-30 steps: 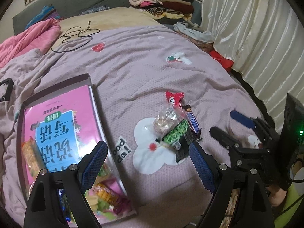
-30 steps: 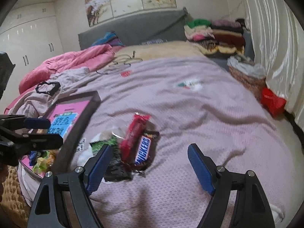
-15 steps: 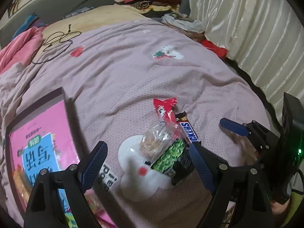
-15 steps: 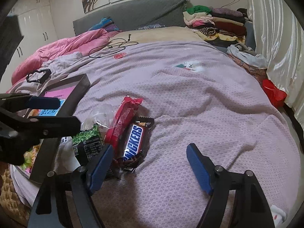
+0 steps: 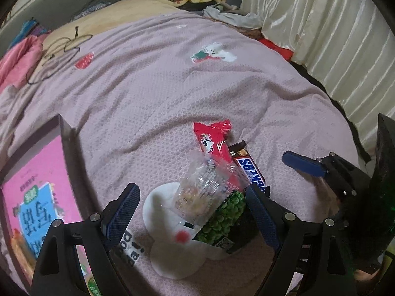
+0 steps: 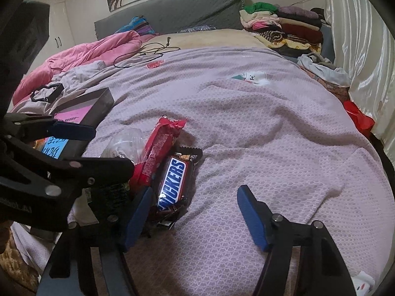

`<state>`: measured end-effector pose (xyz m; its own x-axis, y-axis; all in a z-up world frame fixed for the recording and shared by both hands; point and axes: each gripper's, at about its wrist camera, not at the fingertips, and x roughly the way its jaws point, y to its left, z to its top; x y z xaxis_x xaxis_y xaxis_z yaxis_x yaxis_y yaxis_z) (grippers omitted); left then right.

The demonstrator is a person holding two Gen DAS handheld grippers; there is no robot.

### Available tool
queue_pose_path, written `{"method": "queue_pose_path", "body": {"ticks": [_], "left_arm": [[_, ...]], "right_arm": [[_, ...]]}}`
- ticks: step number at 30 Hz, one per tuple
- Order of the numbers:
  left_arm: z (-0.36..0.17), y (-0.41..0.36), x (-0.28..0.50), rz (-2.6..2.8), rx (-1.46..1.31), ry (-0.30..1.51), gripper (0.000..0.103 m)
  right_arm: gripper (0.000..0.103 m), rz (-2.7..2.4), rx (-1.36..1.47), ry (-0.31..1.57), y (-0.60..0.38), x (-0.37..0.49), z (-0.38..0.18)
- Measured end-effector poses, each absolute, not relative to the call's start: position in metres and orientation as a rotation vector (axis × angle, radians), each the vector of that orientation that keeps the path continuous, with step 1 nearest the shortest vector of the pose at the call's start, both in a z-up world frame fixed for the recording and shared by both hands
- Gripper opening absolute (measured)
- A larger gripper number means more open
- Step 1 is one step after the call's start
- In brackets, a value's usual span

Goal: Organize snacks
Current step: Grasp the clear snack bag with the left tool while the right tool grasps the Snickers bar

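Observation:
A pile of snacks lies on the pink bedspread: a clear packet [image 5: 205, 192], a green pea packet [image 5: 222, 224], a red wrapper [image 5: 214, 143] and a Snickers bar [image 5: 249, 172]. My left gripper [image 5: 192, 212] is open, its jaws either side of the clear and green packets. In the right wrist view the Snickers bar [image 6: 174, 180] and red wrapper [image 6: 158, 153] lie just left of my open, empty right gripper [image 6: 195, 217]. A dark box [image 5: 68, 153] with a pink bottom holds several snacks at the left.
Black cable [image 6: 148, 51] and a pink duvet [image 6: 81, 56] lie at the bed's far side. Folded clothes [image 6: 279, 27] are stacked at the back right. A curtain [image 5: 333, 37] runs along the right. The left gripper's arm [image 6: 49, 172] crosses the right view.
My left gripper has moved forward and right from the box onto the snack pile. My right gripper has moved closer to the Snickers bar. Both stayed open.

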<state>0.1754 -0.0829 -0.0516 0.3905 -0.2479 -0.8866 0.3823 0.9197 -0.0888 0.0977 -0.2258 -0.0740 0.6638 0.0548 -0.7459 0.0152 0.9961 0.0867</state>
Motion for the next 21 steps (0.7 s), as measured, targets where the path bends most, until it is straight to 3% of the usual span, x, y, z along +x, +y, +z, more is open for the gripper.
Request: {"method": "queue_pose_path", "body": {"ticks": [11, 21], "left_arm": [[-0.063, -0.064, 0.186, -0.420, 0.018, 1.128, 0.087], [-0.071, -0.059, 0.195, -0.397, 0.013, 1.131, 0.084]], "right_arm": [[0.059, 0.031, 0.074, 0.849, -0.222, 0.105, -0.080], [0.043, 0.047, 0.056, 0.859, -0.214, 0.122, -0.089]]}}
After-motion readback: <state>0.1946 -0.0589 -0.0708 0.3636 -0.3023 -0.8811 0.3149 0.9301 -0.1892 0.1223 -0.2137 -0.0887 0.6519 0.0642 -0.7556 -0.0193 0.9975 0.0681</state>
